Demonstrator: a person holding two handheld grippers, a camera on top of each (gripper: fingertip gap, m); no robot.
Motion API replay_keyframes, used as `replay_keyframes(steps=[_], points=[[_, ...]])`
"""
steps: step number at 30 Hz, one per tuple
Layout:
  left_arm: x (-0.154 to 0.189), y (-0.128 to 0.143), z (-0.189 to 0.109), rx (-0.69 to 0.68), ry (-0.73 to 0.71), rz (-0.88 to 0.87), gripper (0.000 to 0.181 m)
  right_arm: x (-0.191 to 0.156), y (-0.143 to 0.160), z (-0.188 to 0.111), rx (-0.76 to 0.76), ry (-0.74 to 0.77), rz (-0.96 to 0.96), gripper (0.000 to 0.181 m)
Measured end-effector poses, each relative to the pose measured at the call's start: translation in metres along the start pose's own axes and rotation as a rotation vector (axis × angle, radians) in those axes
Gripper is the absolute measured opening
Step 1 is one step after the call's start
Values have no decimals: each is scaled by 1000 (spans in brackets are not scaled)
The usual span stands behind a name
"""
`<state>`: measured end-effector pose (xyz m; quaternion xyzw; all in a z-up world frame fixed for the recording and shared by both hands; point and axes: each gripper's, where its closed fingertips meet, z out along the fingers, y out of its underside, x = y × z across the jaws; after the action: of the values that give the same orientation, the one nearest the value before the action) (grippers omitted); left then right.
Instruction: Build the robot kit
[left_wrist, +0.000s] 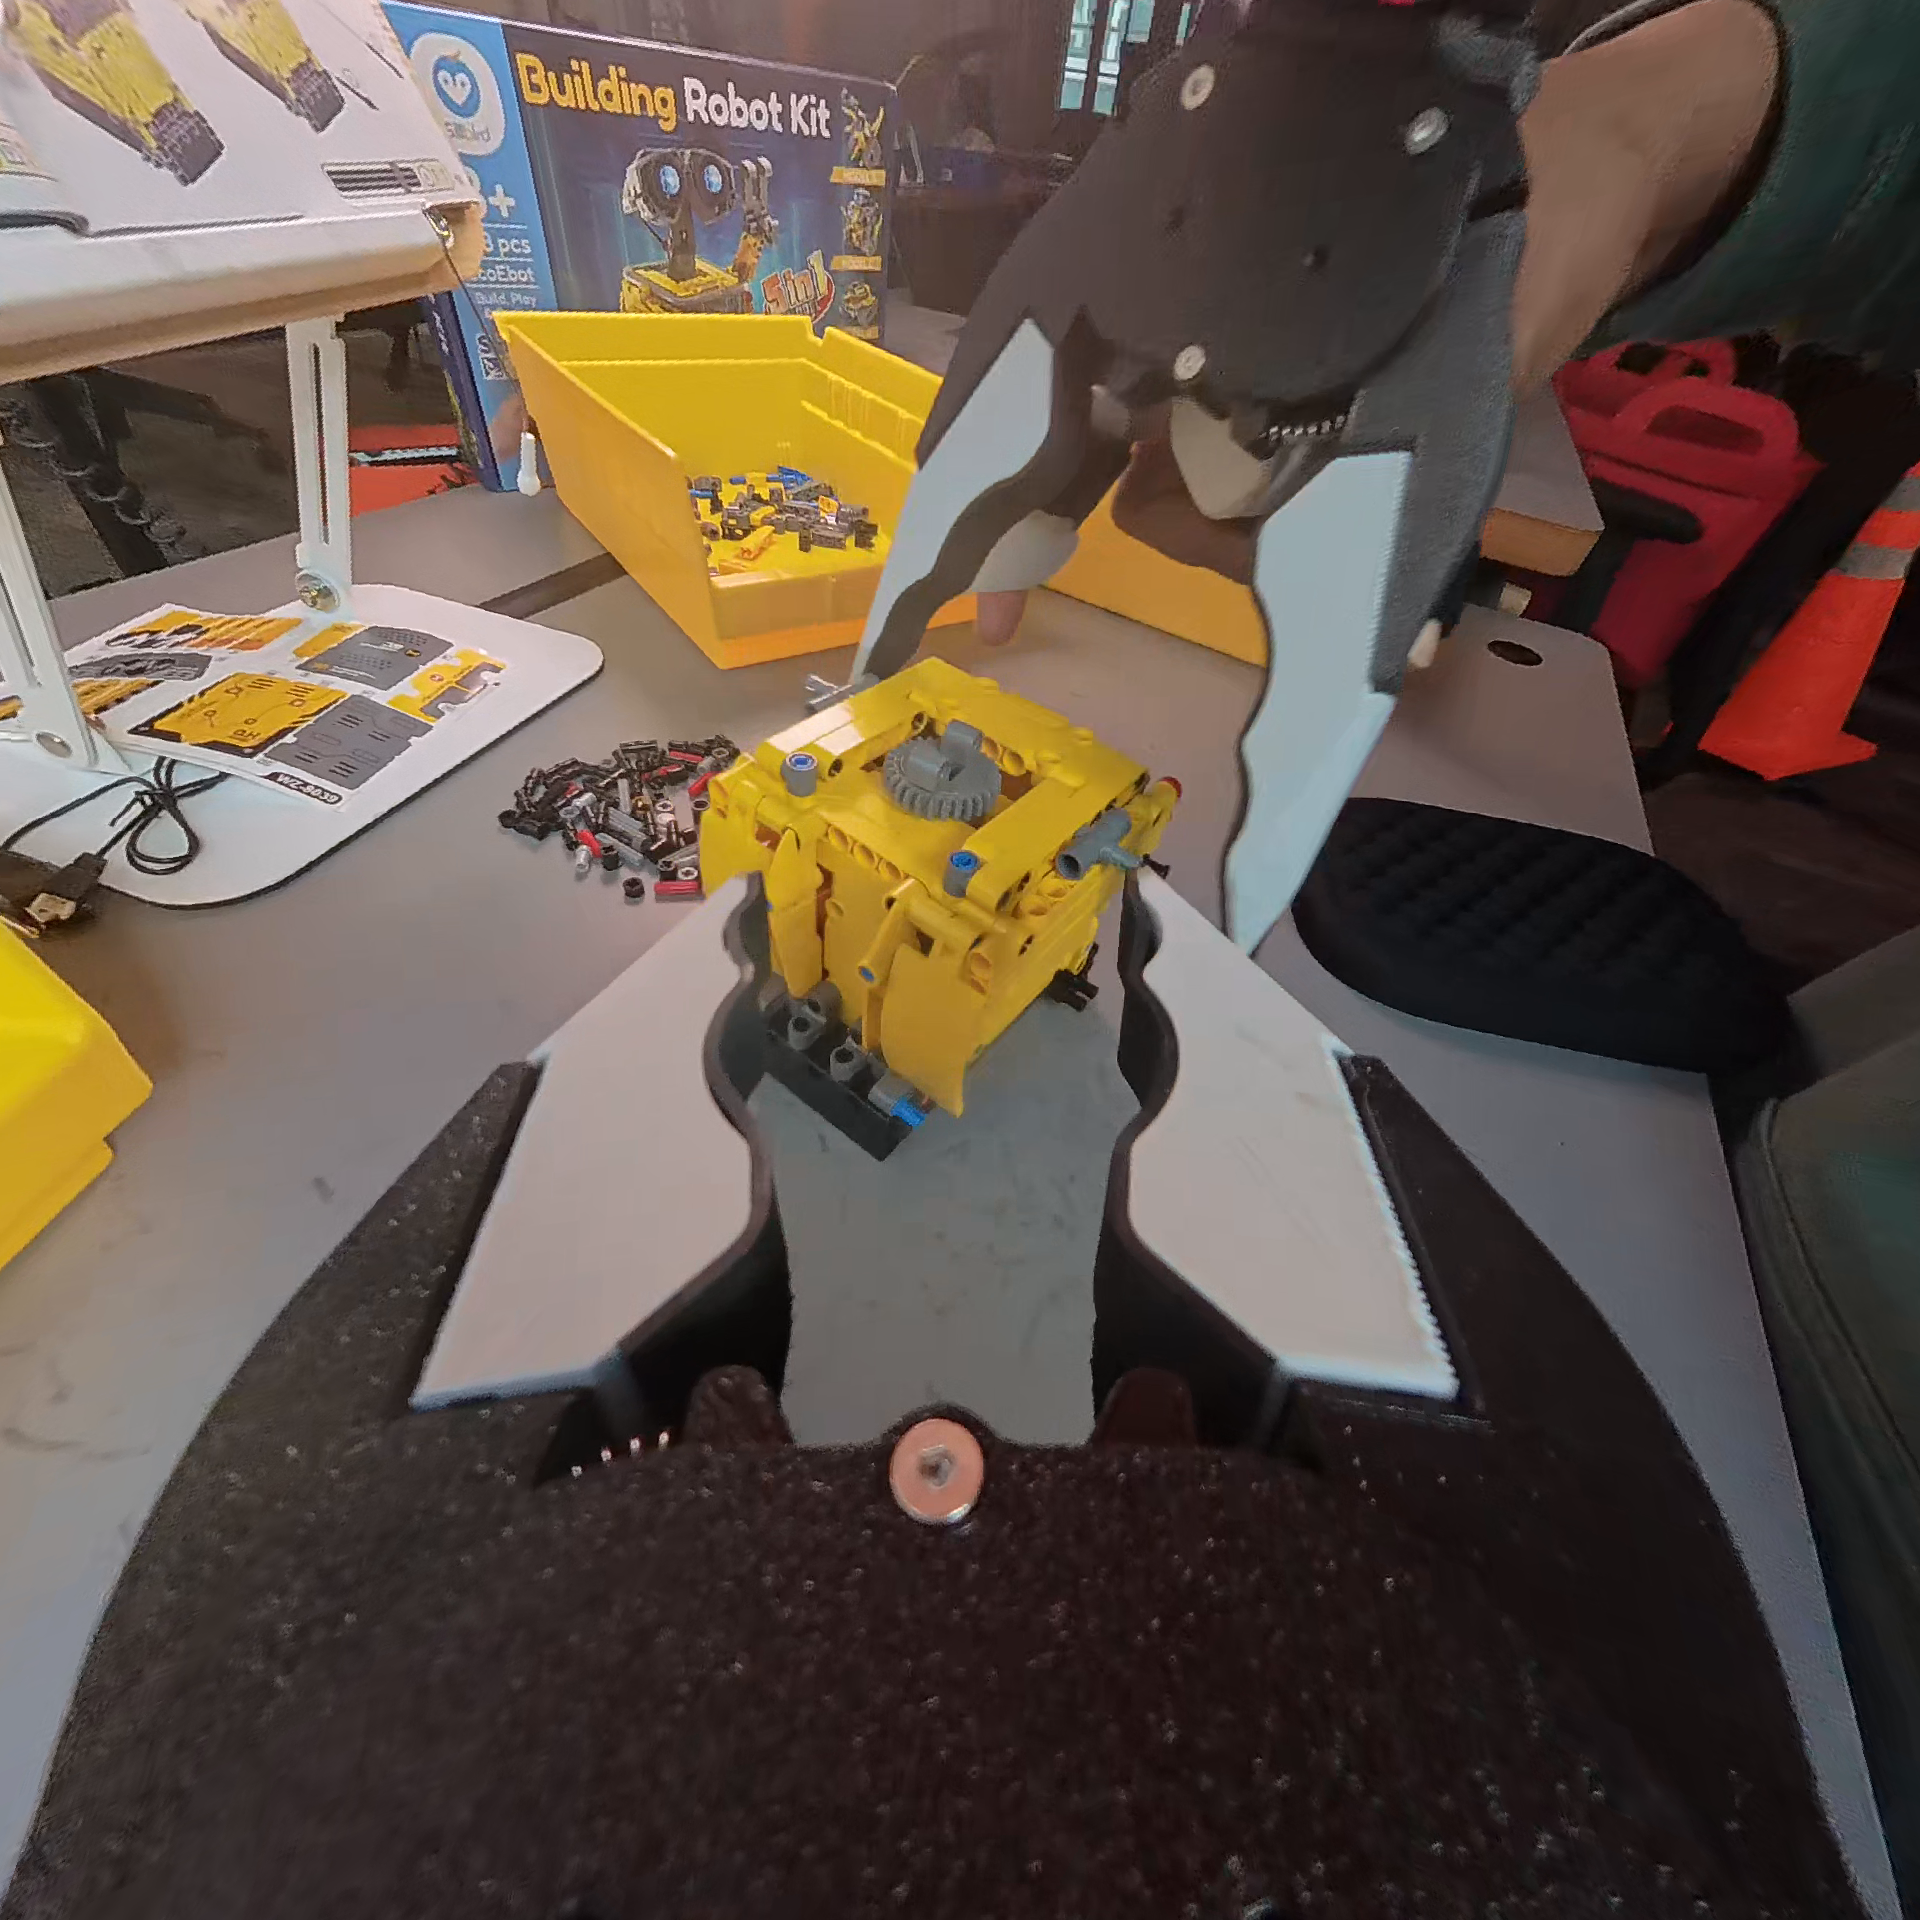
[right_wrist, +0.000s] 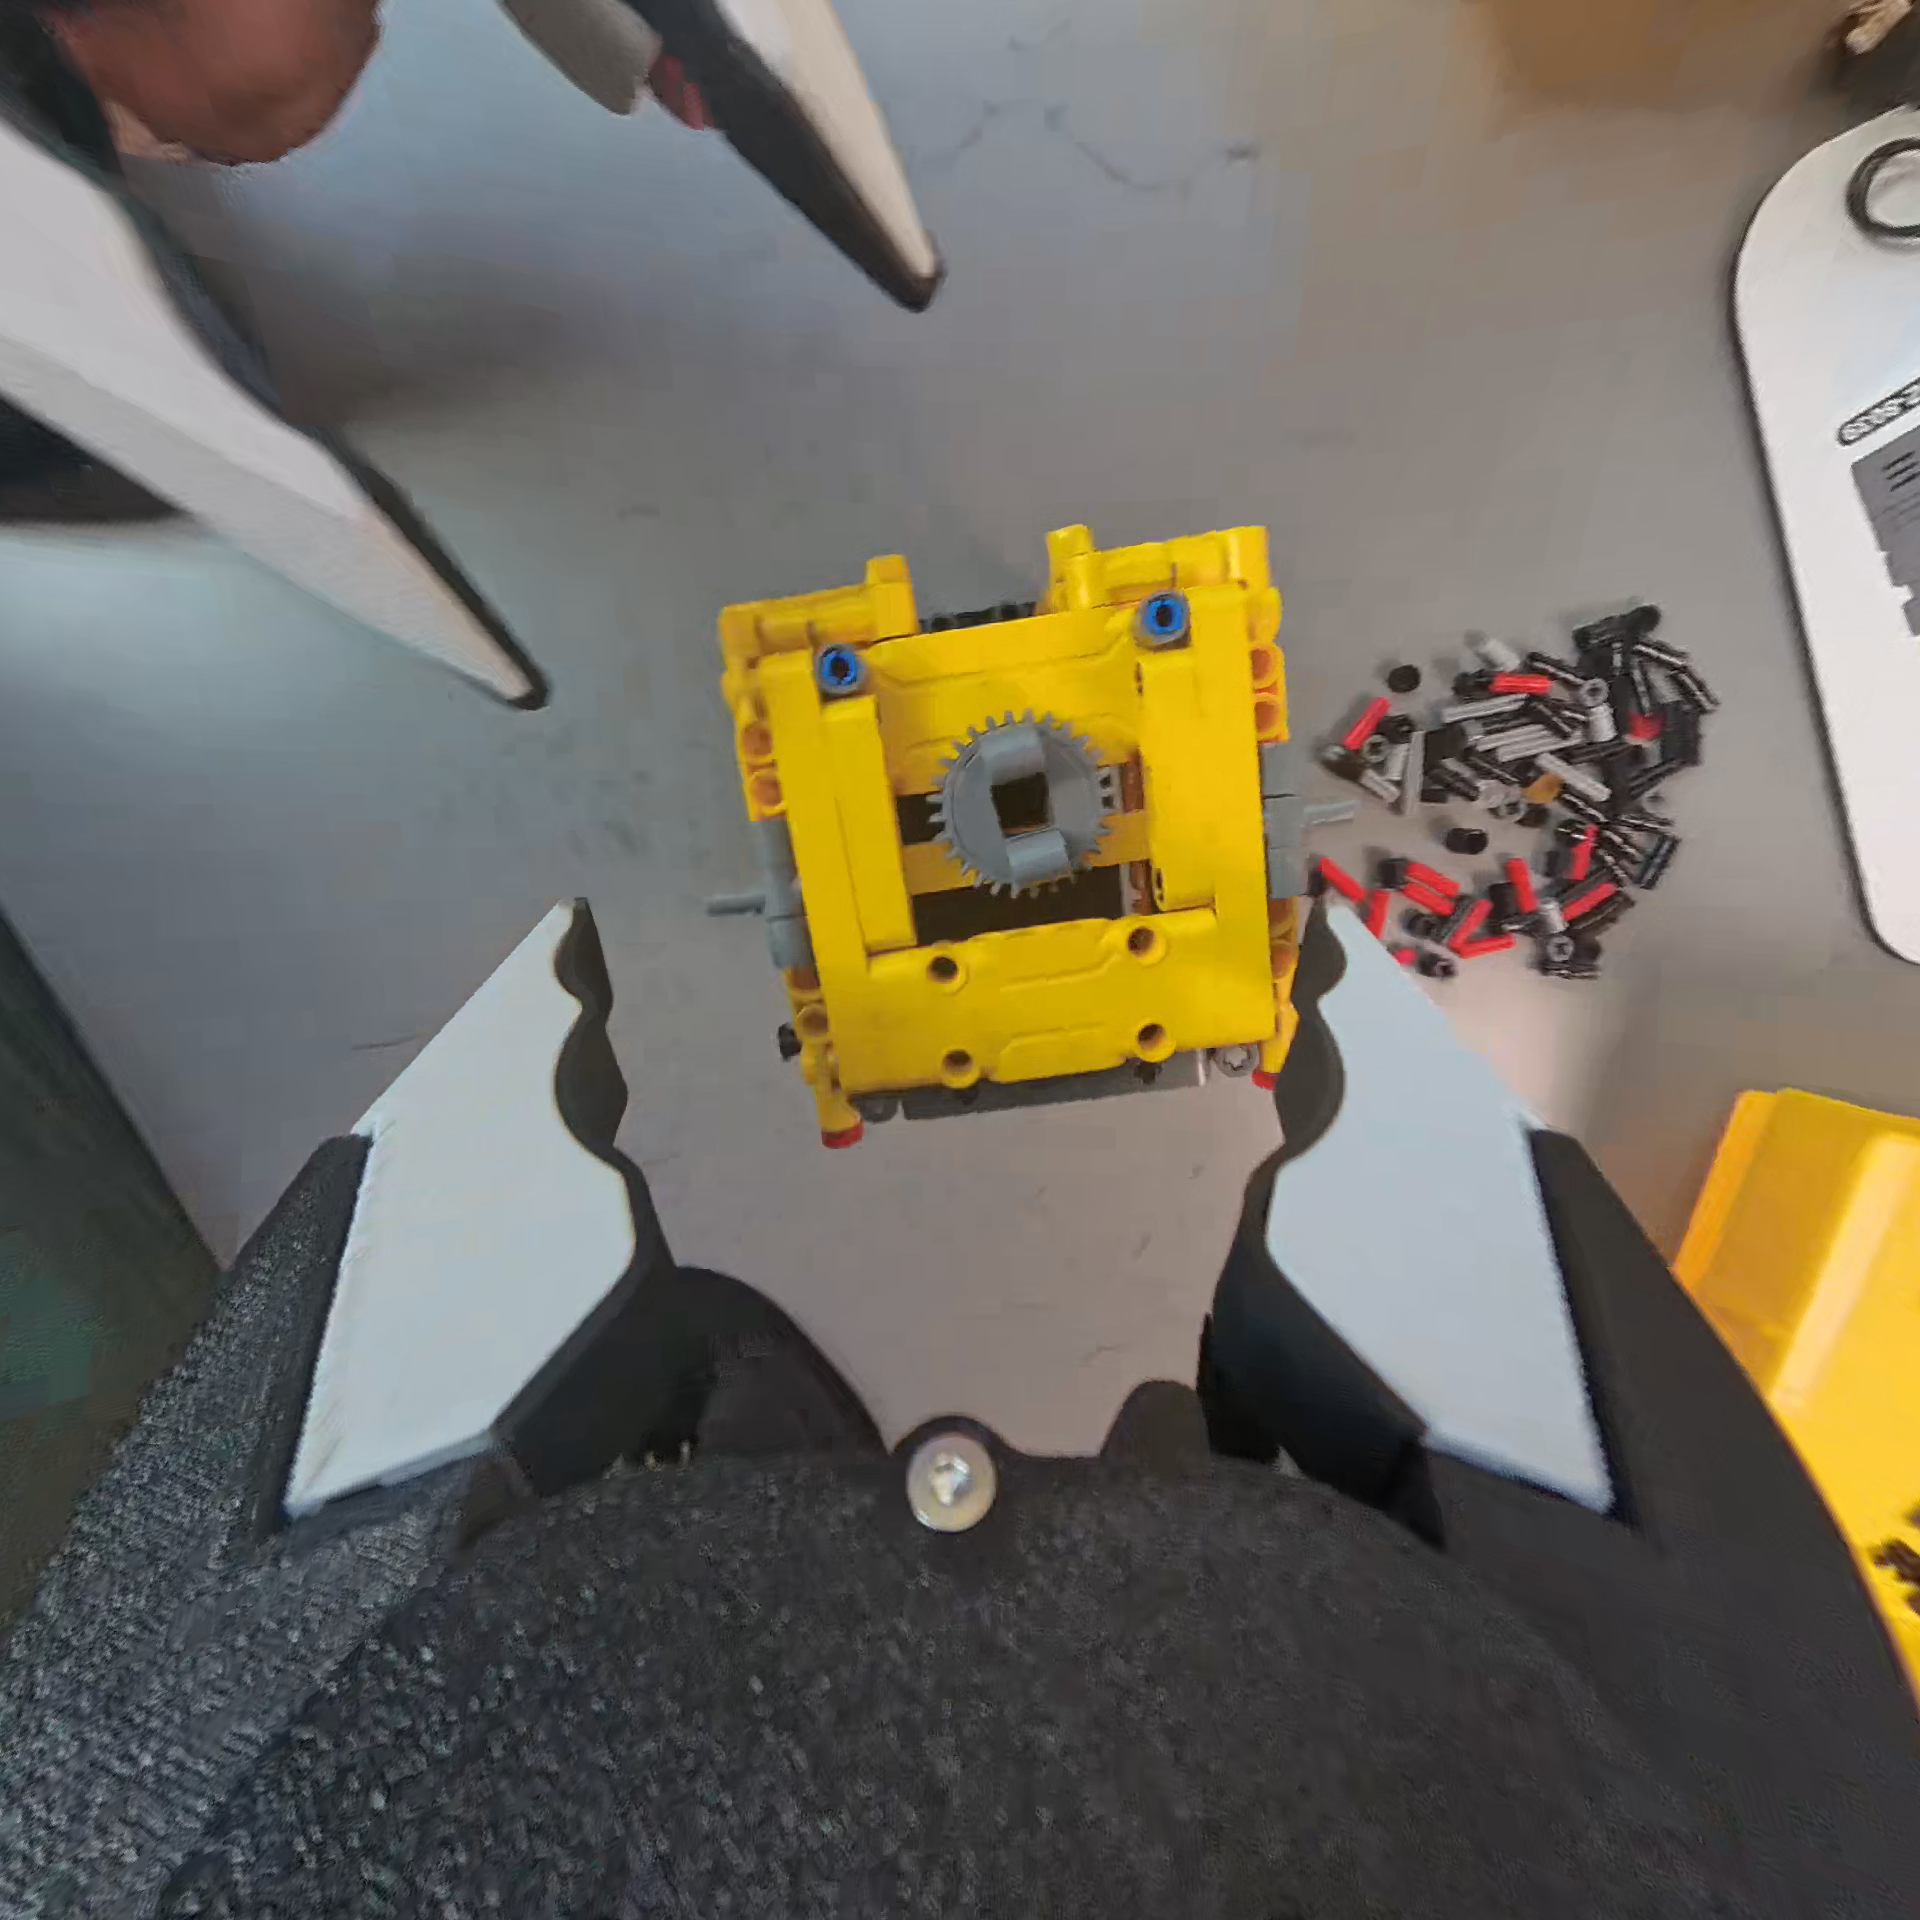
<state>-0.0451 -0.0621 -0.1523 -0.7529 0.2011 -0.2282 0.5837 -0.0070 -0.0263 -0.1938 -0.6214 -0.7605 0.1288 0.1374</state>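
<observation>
Grey surface (left_wrist: 364, 1039), yellow brick block (left_wrist: 925, 883) standing on it beside loose pins (left_wrist: 623, 800), my left claw (left_wrist: 940, 904) spread around it, my right claw (right_wrist: 940, 920) released above.

Yellow bin (right_wrist: 1813, 1340) cut off; stand base (right_wrist: 1829, 499) cropped.

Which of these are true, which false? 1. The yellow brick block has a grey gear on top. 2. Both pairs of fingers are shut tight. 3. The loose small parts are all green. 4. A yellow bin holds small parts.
1. True: the yellow brick block carries a grey gear.
2. False: the left gripper and right gripper both have their fingers spread.
3. False: the loose small parts are black, grey and red.
4. True: the yellow bin does.
</observation>
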Motion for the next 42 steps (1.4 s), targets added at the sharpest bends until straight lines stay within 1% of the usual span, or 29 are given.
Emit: replay_keyframes(steps=[1,2,4,5,6,8,9,10,11,13,14,16,18,19,21,22,23,25,27,29,32,34,36,39,42], points=[[1,2,1,-13,0,6,67,-11,1,-6,17,-30,-5,131],[1,6,2,-29,2,14,67,-22,5,-12,21,-73,-22,129],[1,13,5,-64,-5,33,67,-35,15,-23,30,-133,-78,102],[0,11,6,-54,-6,32,64,-36,21,-26,37,-141,-87,96],[-1,11,6,-50,-8,25,60,-38,26,-27,51,-155,-106,94],[-4,11,5,-48,-9,8,58,-47,35,-28,88,-193,-141,82],[-8,11,4,-42,-23,-3,58,-50,37,-27,123,-199,-153,82],[-13,11,3,-36,-44,-14,55,-50,38,-27,157,-180,-161,73],[-17,11,1,-33,-61,-23,58,-50,38,-26,191,-165,-175,73],[-23,8,-2,-20,-88,-25,54,-48,35,-27,280,-118,-190,73],[-22,6,-4,-13,-79,-24,54,-44,35,-27,314,-79,-205,75],[-16,2,-8,-9,-28,-39,57,-37,36,-23,370,-21,-231,89],[-2,0,-14,-25,68,-59,64,-31,34,-17,437,6,-251,103],[5,3,-16,-49,113,-67,71,-28,32,-13,467,18,-261,108],[13,18,-15,-130,158,-51,83,-20,29,-2,513,30,-264,112],[15,28,-12,-171,153,-27,86,-18,25,3,533,23,-252,112],[14,36,-7,-204,137,2,85,-17,21,7,560,11,-233,108],[12,45,1,-243,112,42,77,-21,13,12,594,-40,-208,100],[7,41,2,-213,100,27,67,-22,8,15,621,-54,-192,92],[-9,41,0,-190,53,12,67,-13,3,16,655,-26,-152,90],[-20,40,-1,-168,40,-52,61,-6,-3,20,691,-23,-78,89],[-29,37,-3,-144,-1,-57,61,0,-8,22,718,9,-53,86],[-33,27,-8,-91,-14,-76,60,2,-10,23,744,23,-50,82],[-38,14,-17,-15,-48,-58,62,7,-10,22,764,50,-49,86],[-31,9,-16,19,-11,-54,70,10,-11,21,777,81,-48,86]])
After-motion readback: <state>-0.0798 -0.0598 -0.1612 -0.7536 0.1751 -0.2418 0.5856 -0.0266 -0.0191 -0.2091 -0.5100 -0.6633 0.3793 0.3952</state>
